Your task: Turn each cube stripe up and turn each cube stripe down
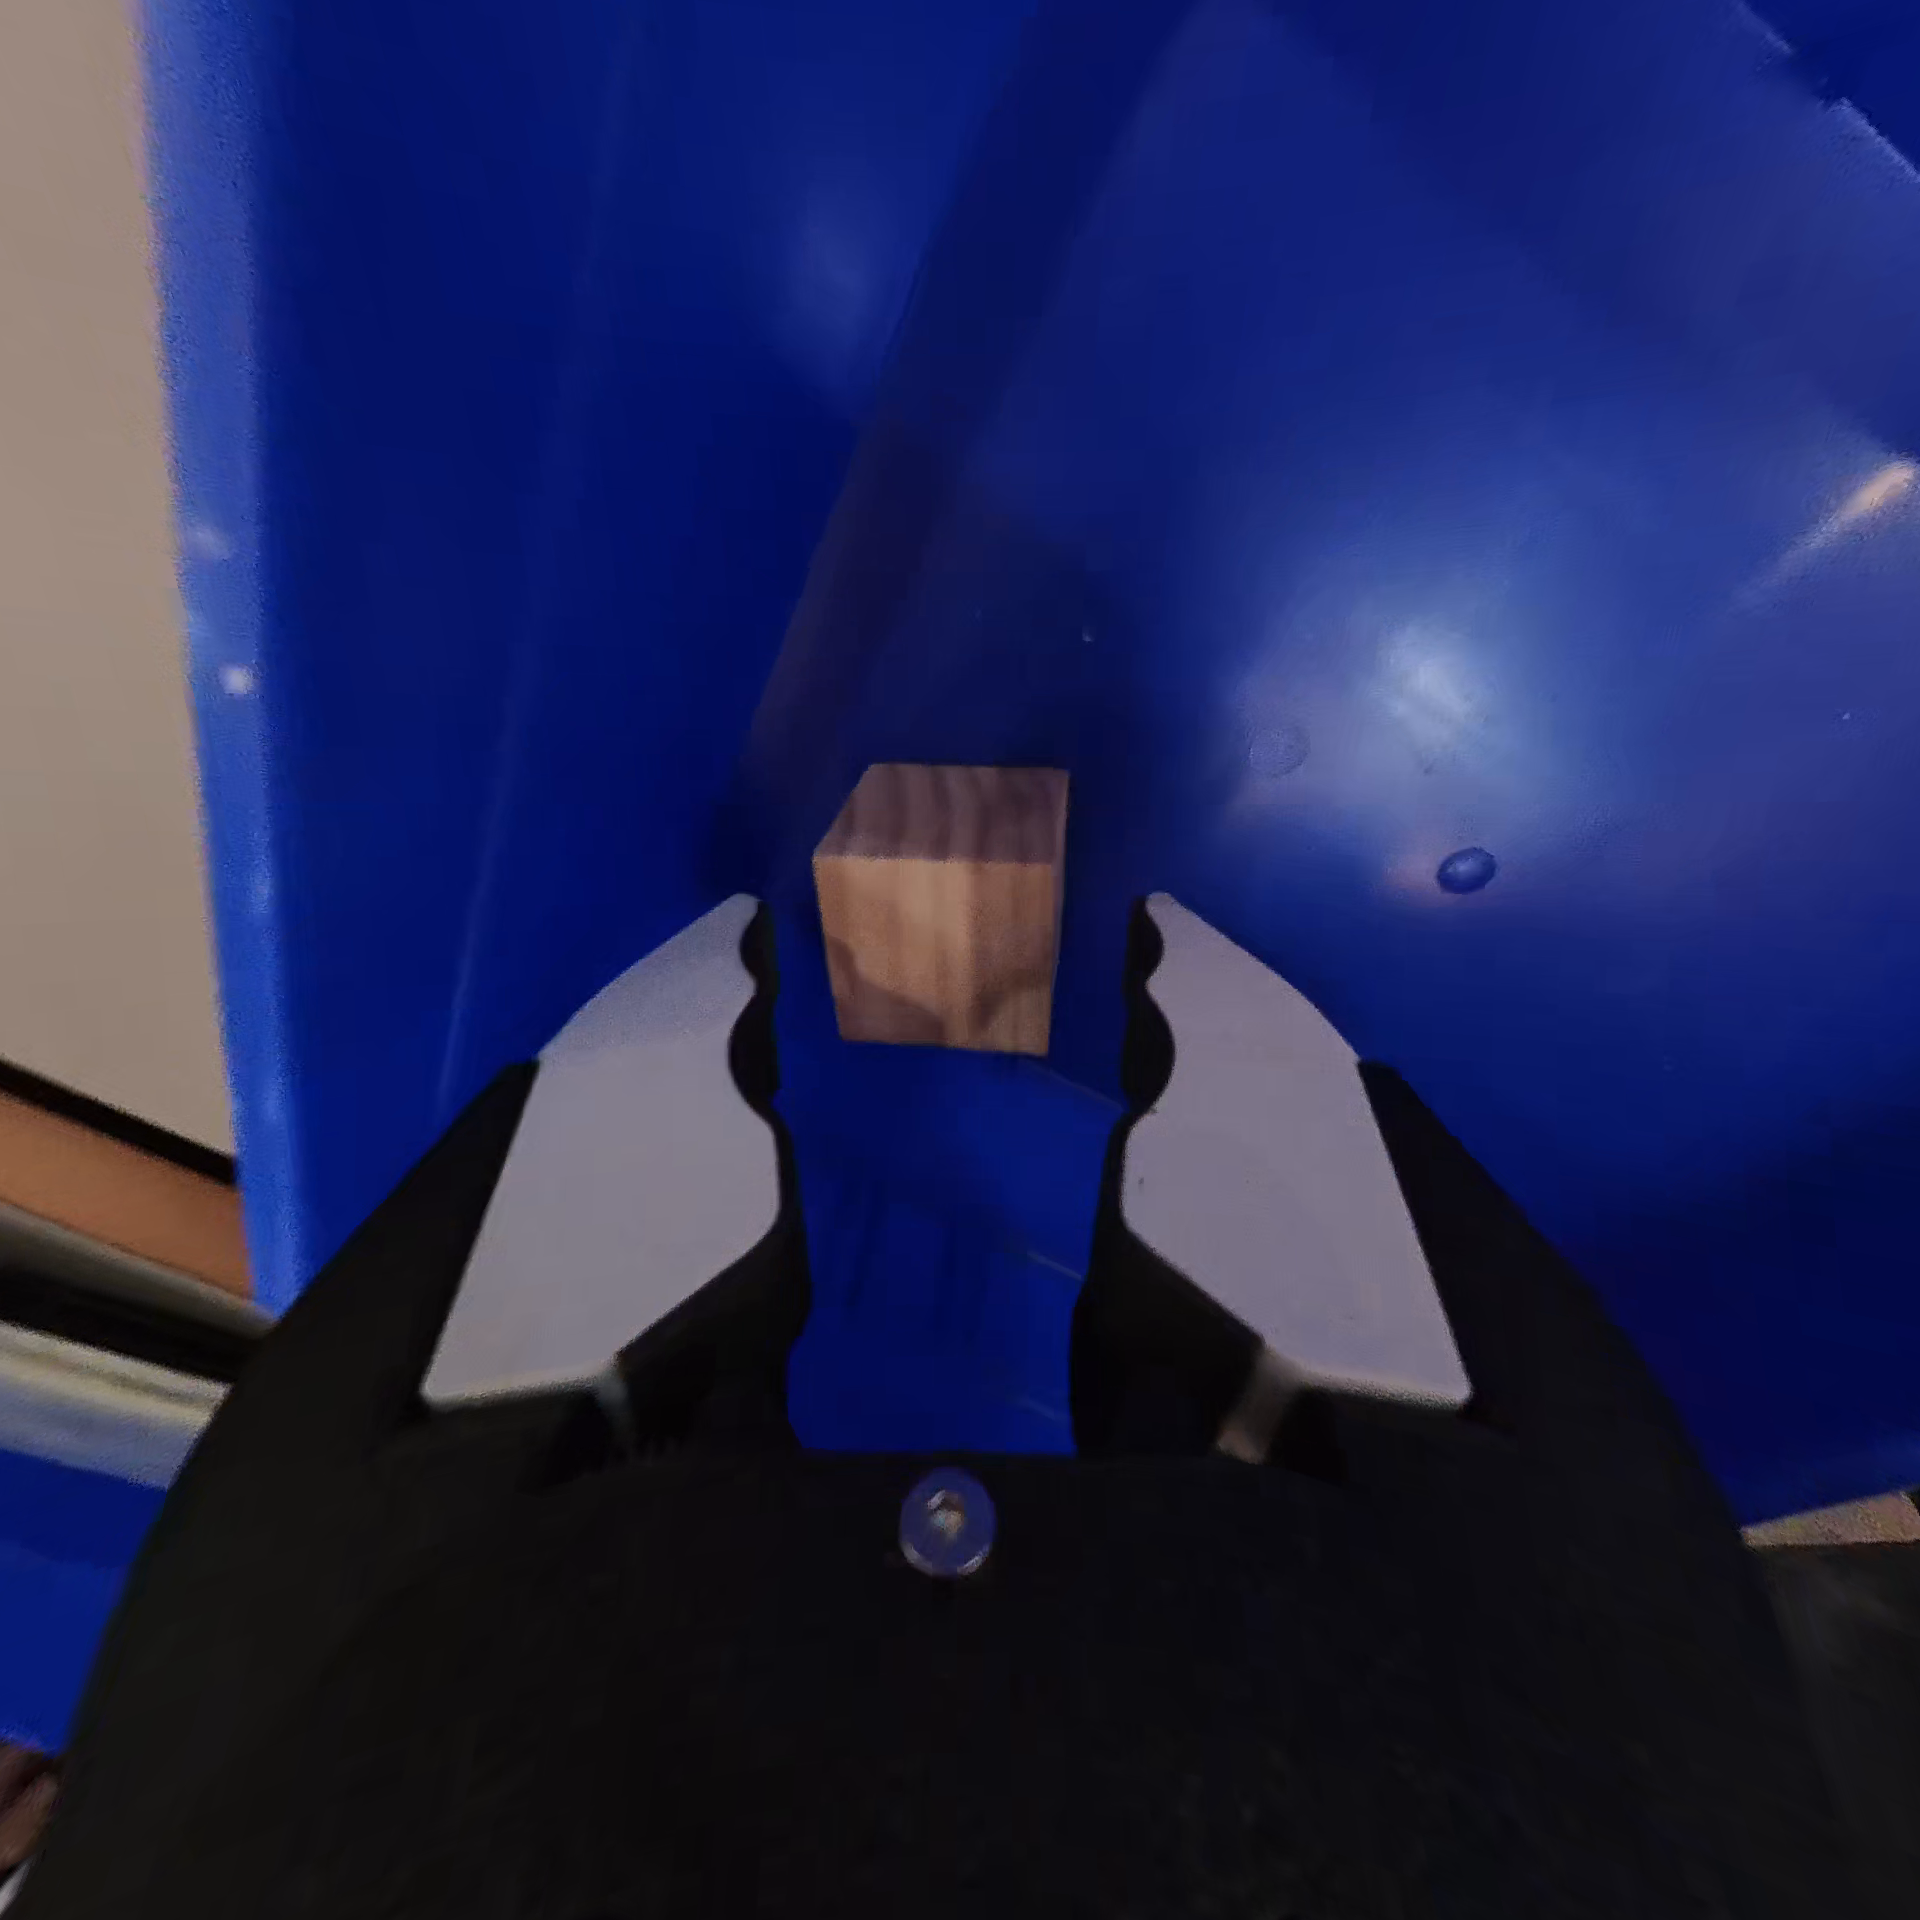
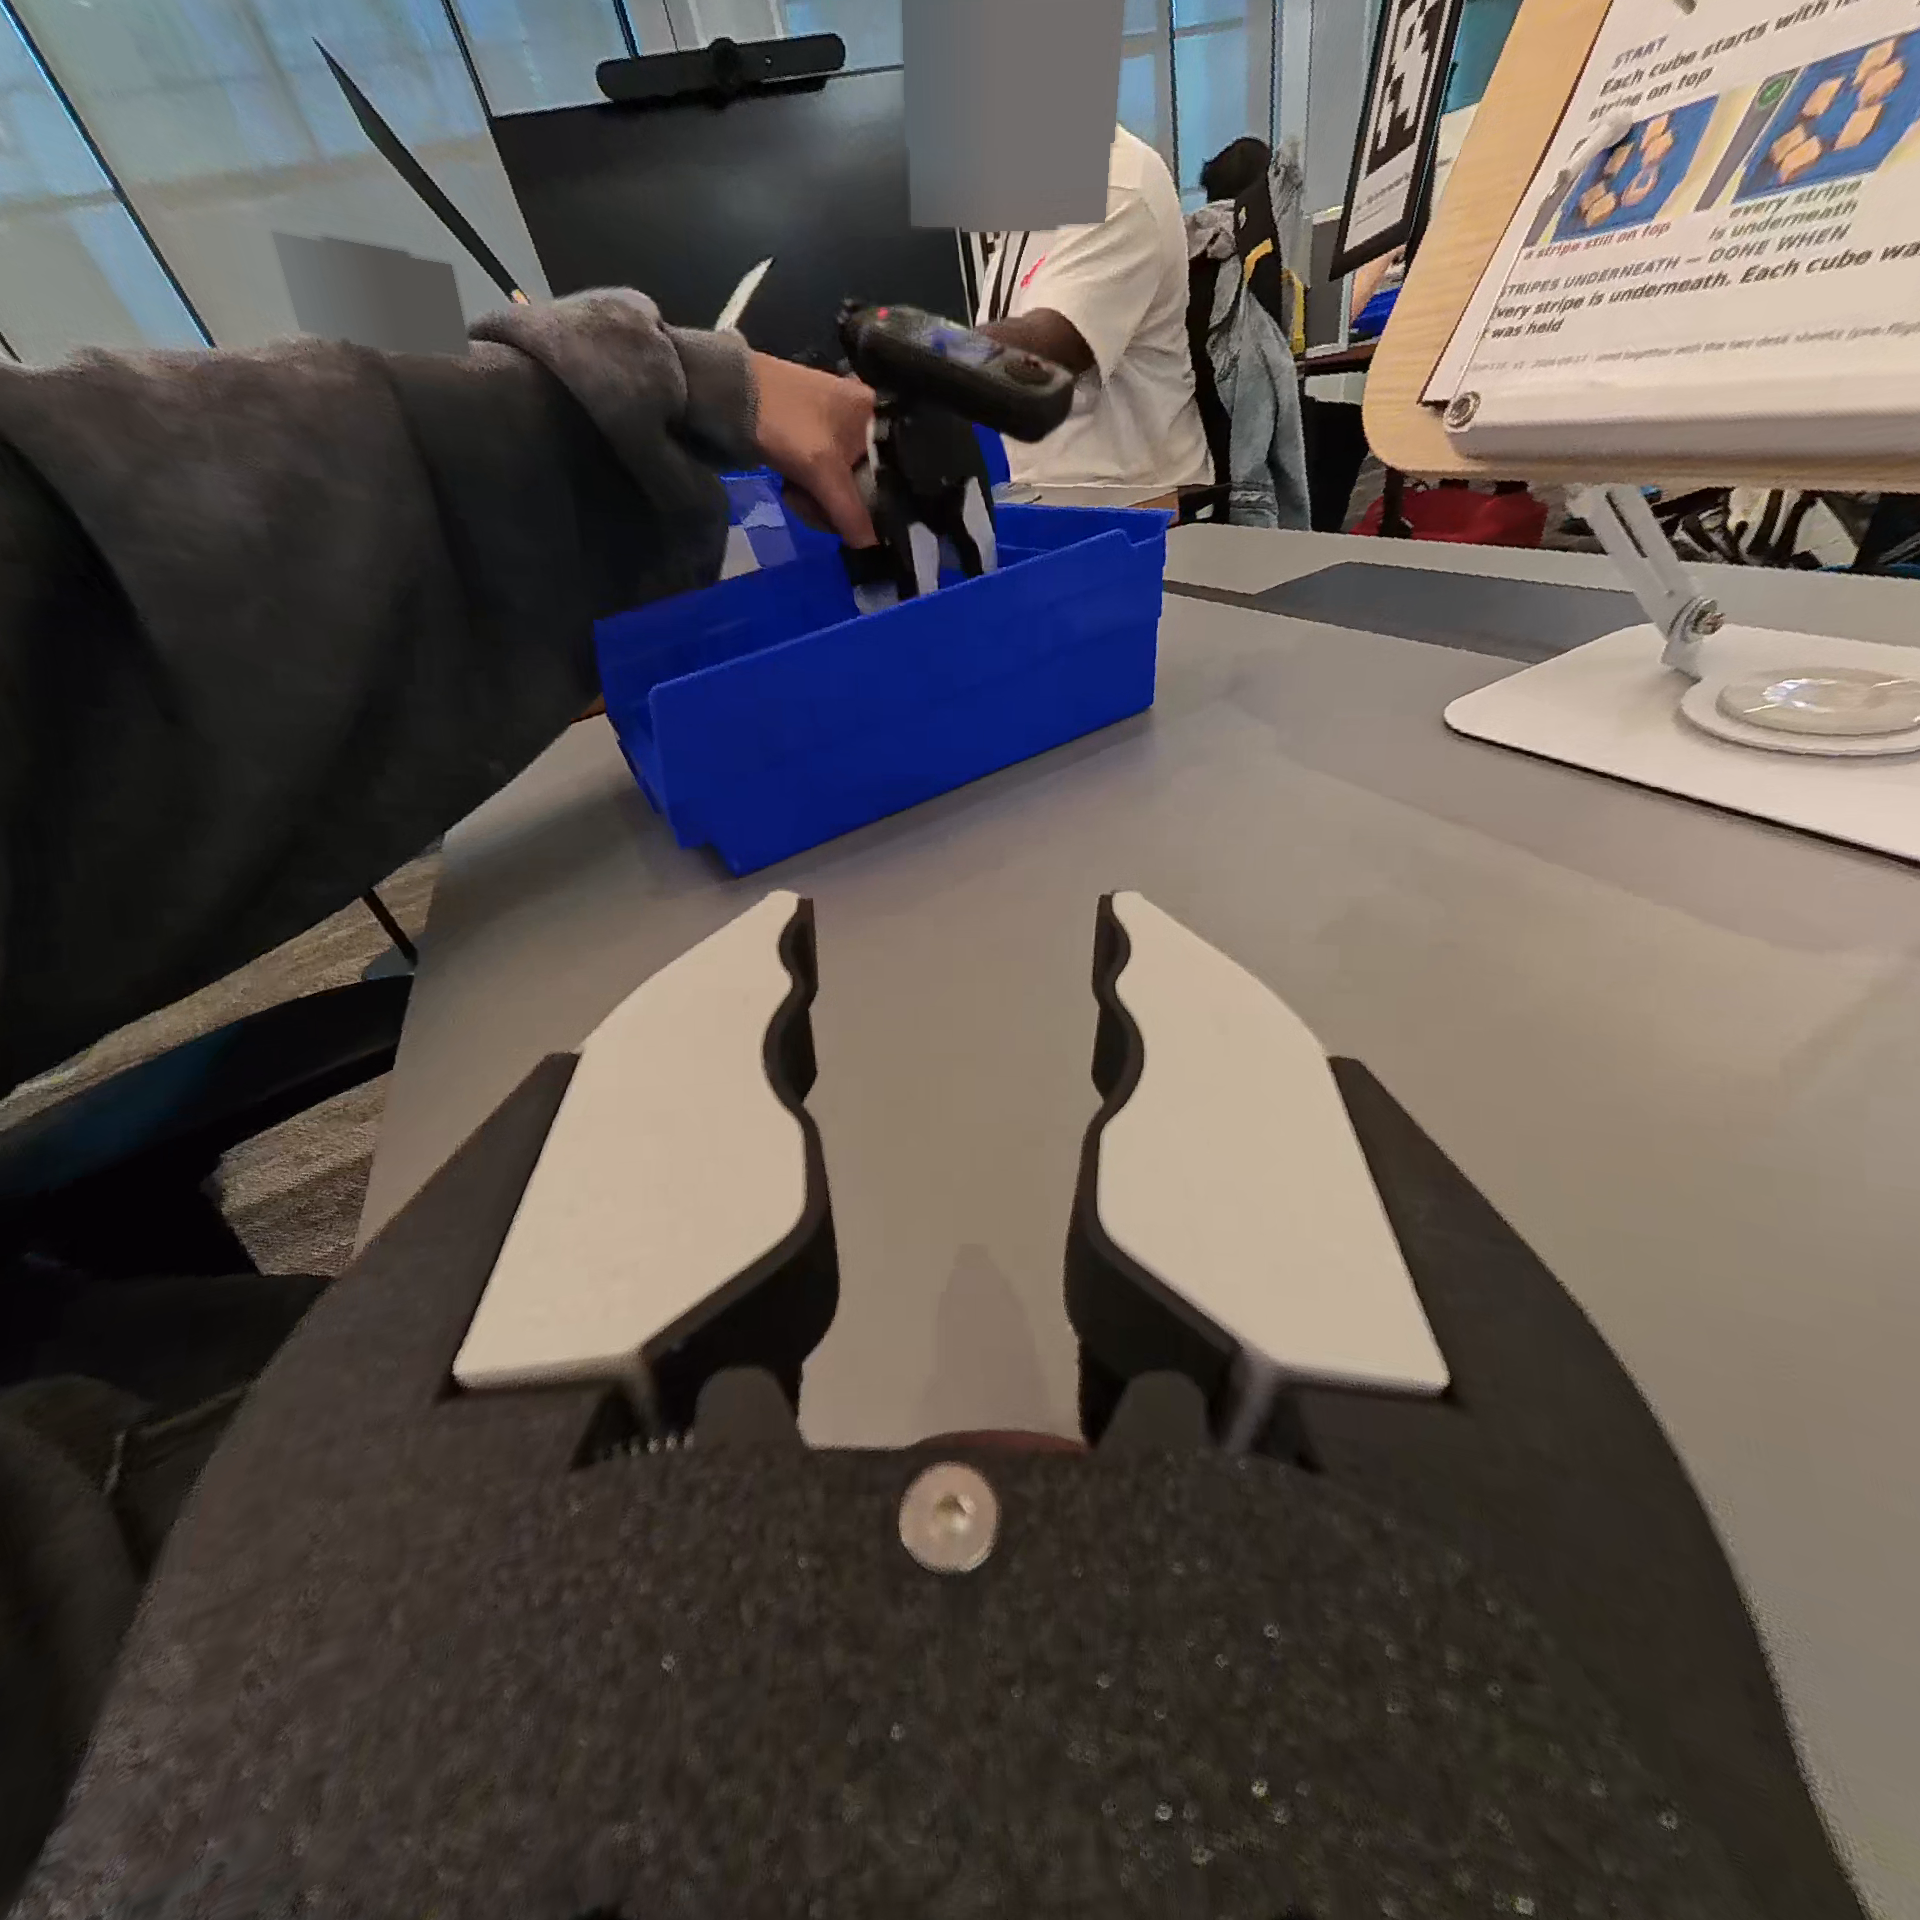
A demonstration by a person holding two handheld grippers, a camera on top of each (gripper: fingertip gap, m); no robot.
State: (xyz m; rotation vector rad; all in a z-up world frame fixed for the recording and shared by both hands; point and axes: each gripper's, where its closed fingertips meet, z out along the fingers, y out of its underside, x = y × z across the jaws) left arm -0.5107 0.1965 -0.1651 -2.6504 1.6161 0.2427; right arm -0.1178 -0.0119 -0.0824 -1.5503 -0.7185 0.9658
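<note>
1. The cube (image 1: 940, 914), lying just ahead of the left tool's (image 1: 951, 914) parted tips, is showing bare, matt wood grain.
2. The bin (image 1: 1351, 520) around it is gleaming as glossy, smooth blue plastic.
3. The right tool's (image 2: 954, 914) fingers (image 2: 665, 1164) are looking matt white, on a grainy black body.
4. The desk (image 2: 1351, 987) beneath it is appearing smooth, matt grey.
5. The sleeve (image 2: 312, 540) to its left is showing soft grey cloth.

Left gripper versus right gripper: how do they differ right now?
The left gripper is down inside the blue bin, while the right gripper is outside it, over bare grey table. The left has a wooden cube just ahead of its fingertips, ungripped; the right has nothing near. Both are open.
</note>
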